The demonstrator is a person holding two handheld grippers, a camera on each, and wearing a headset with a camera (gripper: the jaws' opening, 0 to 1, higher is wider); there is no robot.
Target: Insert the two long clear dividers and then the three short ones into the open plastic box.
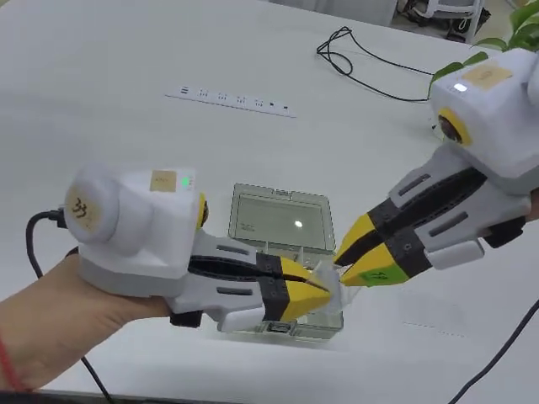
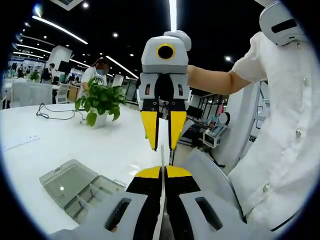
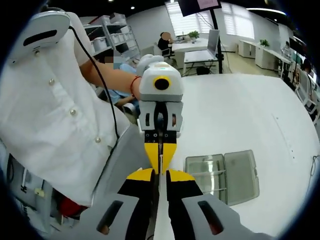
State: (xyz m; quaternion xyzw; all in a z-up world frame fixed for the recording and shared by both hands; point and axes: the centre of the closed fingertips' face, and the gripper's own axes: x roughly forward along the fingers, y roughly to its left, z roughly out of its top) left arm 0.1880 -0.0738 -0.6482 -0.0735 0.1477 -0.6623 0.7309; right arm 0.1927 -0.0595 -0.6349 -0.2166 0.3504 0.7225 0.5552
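The clear plastic box [image 1: 313, 323] sits on the white table with its lid [image 1: 282, 220] laid open behind it. My left gripper [image 1: 324, 295] hangs just above the box, shut on a thin clear divider [image 1: 335, 282]. The divider's free end reaches between the fingers of my right gripper [image 1: 344, 268], which faces the left one with its jaws slightly apart. In the left gripper view my left gripper [image 2: 162, 172] pinches the divider's edge [image 2: 161, 156], and the right gripper [image 2: 163, 145] stands open around it. The box [image 2: 87, 197] there holds some clear dividers.
A white power strip [image 1: 229, 99] and a looped black cable [image 1: 354, 63] lie on the far side of the table. A potted plant [image 1: 505, 38] stands at the back right. Black cords trail from both grippers near the front edge. The person's white shirt [image 2: 280, 125] is close behind.
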